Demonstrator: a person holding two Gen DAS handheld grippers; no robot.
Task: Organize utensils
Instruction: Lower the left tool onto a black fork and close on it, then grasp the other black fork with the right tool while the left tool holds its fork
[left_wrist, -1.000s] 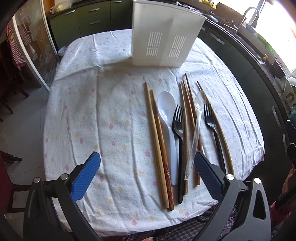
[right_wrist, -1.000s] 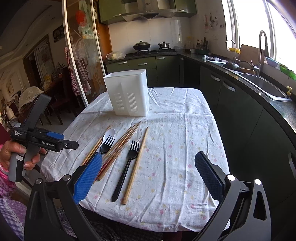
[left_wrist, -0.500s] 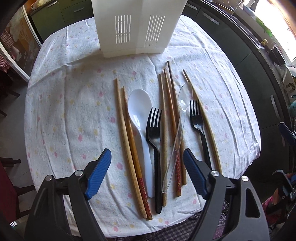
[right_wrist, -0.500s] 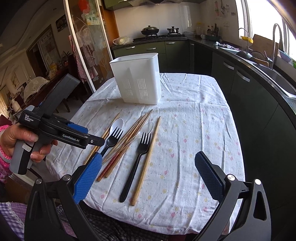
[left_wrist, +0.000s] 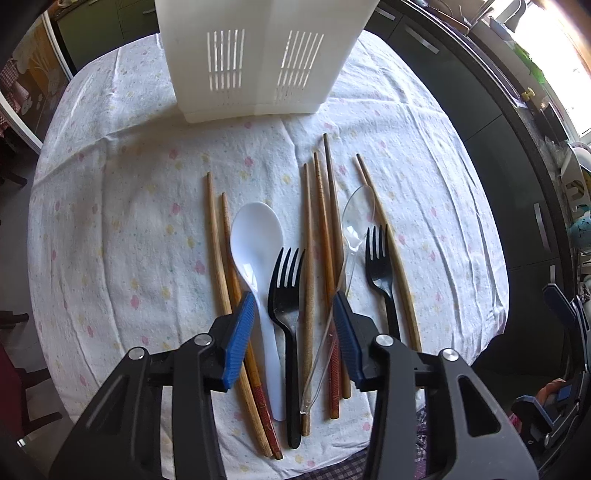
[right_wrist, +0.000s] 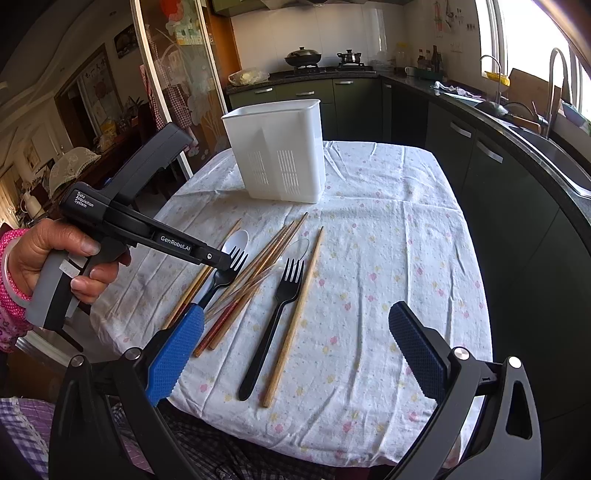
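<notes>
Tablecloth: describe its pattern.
White tablecloth scattered with small pink and yellow flowers; clearest in the right wrist view.

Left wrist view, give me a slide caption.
Open left gripper poised over a black fork among chopsticks and spoons, white utensil holder behind.

The left wrist view looks steeply down along the left hand-held gripper, close over the row of utensils, facing the white holder at the far end of the desk. The right wrist view sits farther back and higher at the desk's near edge, facing the kitchen. Both views share the holder, the utensils and the cloth.
</notes>
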